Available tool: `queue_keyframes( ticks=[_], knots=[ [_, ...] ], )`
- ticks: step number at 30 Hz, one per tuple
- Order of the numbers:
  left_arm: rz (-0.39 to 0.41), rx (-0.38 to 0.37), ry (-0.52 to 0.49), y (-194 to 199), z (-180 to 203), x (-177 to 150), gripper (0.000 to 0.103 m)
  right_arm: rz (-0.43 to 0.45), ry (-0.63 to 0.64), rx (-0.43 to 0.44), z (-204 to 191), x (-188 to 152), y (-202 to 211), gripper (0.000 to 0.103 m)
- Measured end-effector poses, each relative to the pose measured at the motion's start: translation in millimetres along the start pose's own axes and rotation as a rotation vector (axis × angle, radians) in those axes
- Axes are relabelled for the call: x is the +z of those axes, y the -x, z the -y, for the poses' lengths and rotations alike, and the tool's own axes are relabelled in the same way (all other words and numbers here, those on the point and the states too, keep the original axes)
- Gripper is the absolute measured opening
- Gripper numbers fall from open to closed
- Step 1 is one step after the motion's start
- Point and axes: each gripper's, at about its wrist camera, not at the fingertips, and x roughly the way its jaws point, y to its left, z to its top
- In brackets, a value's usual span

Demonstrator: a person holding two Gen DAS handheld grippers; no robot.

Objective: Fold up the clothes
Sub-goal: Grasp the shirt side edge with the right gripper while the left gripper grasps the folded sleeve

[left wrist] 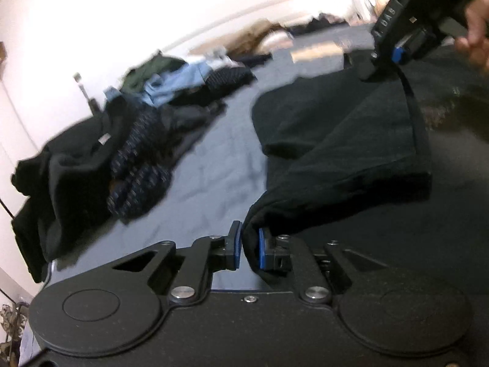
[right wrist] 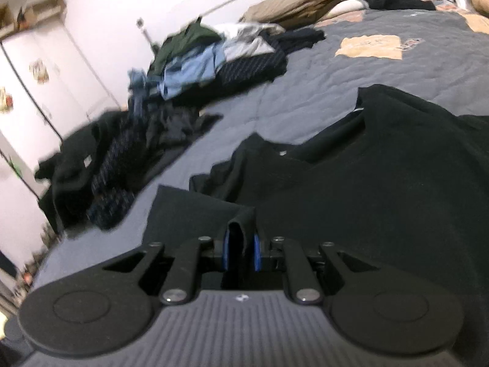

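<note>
On the grey bed (right wrist: 305,98) lies one black garment (right wrist: 366,168), its far parts blurred; left gripper (left wrist: 248,246) and right gripper (right wrist: 241,249) each clamp its edge.

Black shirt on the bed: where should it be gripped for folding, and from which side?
Grip the black shirt at its near edge, coming in from the bedside, low along the grey quilt. There the fabric bunches into thin folds; the left gripper and right gripper already pinch them.
</note>
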Motion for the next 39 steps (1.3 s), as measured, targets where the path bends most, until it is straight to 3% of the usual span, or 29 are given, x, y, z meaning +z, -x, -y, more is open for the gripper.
queue_keyframes(
  ticks=[2, 6, 7, 11, 13, 15, 18, 24, 27, 29, 34, 39],
  knots=[
    [-0.007, 0.009, -0.115, 2, 18, -2, 0.015, -0.027, 0.028, -0.035, -1, -6, -7, 0.015],
    [0.096, 0.059, -0.186, 15, 34, 3, 0.045, -0.028, 0.045, -0.061, 4, -16, -5, 0.015],
    [0.117, 0.078, -0.199, 16, 38, 5, 0.047, -0.029, 0.044, -0.064, 5, -17, -4, 0.015],
    [0.125, 0.108, -0.294, 5, 56, 0, 0.046, -0.028, 0.062, -0.084, 8, -21, -1, 0.018],
    [0.113, 0.078, -0.287, 1, 54, -3, 0.017, -0.018, 0.068, -0.073, 8, -20, 0, 0.018],
    [0.09, 0.053, -0.252, -4, 44, -4, 0.016, -0.015, 0.082, -0.075, 6, -17, 1, 0.018],
    [0.075, 0.018, -0.205, 2, 31, -1, 0.019, -0.011, 0.118, -0.07, 2, -4, 11, 0.018],
    [0.061, 0.009, -0.265, 6, 33, -2, 0.029, 0.0, 0.194, -0.056, -7, 24, 33, 0.02],
    [0.091, 0.004, -0.252, 10, 30, 3, 0.044, 0.028, 0.237, -0.022, -20, 38, 39, 0.033],
    [0.112, 0.03, -0.247, 11, 31, 5, 0.046, 0.022, 0.275, 0.02, -37, 43, 28, 0.041],
    [0.097, 0.056, -0.303, -1, 45, 0, 0.046, -0.071, 0.377, 0.076, -81, 45, -30, 0.042],
    [0.101, 0.06, -0.293, -8, 47, -2, 0.044, -0.108, 0.384, 0.065, -104, 56, -78, 0.042]
  ],
)
